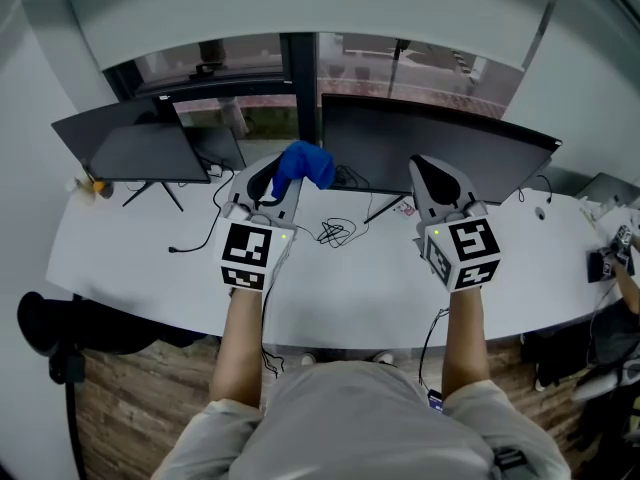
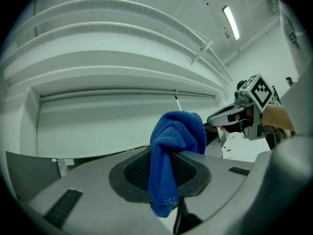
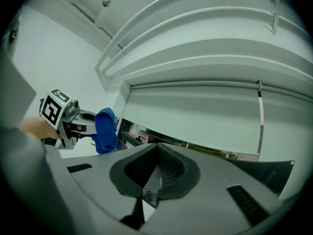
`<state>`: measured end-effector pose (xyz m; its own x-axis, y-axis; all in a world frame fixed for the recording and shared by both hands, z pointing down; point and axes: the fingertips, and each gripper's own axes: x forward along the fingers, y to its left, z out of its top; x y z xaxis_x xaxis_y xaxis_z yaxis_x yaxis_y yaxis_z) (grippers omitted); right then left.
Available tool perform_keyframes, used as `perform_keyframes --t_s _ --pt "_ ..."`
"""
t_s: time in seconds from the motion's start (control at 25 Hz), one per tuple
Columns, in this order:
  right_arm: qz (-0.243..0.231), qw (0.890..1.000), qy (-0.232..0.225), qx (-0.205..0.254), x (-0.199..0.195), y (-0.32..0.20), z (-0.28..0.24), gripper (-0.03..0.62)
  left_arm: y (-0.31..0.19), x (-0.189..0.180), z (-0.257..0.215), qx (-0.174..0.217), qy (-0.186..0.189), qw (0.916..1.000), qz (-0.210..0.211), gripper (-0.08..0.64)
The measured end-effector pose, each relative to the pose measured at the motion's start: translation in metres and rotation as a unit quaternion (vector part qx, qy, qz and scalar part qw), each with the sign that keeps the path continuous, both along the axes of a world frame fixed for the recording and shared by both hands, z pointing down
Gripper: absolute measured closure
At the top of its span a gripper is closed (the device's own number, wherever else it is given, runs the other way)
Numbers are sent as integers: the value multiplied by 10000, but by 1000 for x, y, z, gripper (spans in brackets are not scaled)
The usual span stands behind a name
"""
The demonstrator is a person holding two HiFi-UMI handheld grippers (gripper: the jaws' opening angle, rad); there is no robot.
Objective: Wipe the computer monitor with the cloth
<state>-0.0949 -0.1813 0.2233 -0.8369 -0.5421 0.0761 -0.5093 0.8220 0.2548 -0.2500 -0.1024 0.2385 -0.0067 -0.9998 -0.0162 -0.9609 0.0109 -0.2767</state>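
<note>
Left gripper (image 1: 272, 186) clamps the blue cloth (image 2: 172, 143); right gripper (image 3: 157, 150) is pinched shut, empty. Only the head view takes in the whole monitor (image 1: 430, 146).

Looks like an office. Shows a long white bench (image 1: 360, 298) curving from 9 to 3 o'clock and carrying two dark flat screens: a smaller monitor (image 1: 135, 146) at 10 o'clock, a wider monitor (image 1: 430, 138) at 1 o'clock. Has loose black cables (image 1: 335, 233) lying between them. Backs onto a wide window (image 1: 400, 63) at 12 o'clock, under a pale roller blind (image 3: 195, 116). Stands on a wood-patterned floor (image 1: 130, 408) at 7 o'clock, near a dark chair (image 1: 45, 323) at 8 o'clock. Carries a strip light (image 2: 231, 22) on the ceiling.
</note>
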Motion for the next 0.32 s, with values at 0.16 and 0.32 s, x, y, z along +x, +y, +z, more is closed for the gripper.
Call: perform_keyframes --t_s 0.16,0.32 --pt "27 10000 16 10 1 -2 3 580 0 0 3 -7 8 10000 9 465" --pt "22 10000 8 1 0 -4 3 580 -2 -1 6 -55 28 10000 -14 465"
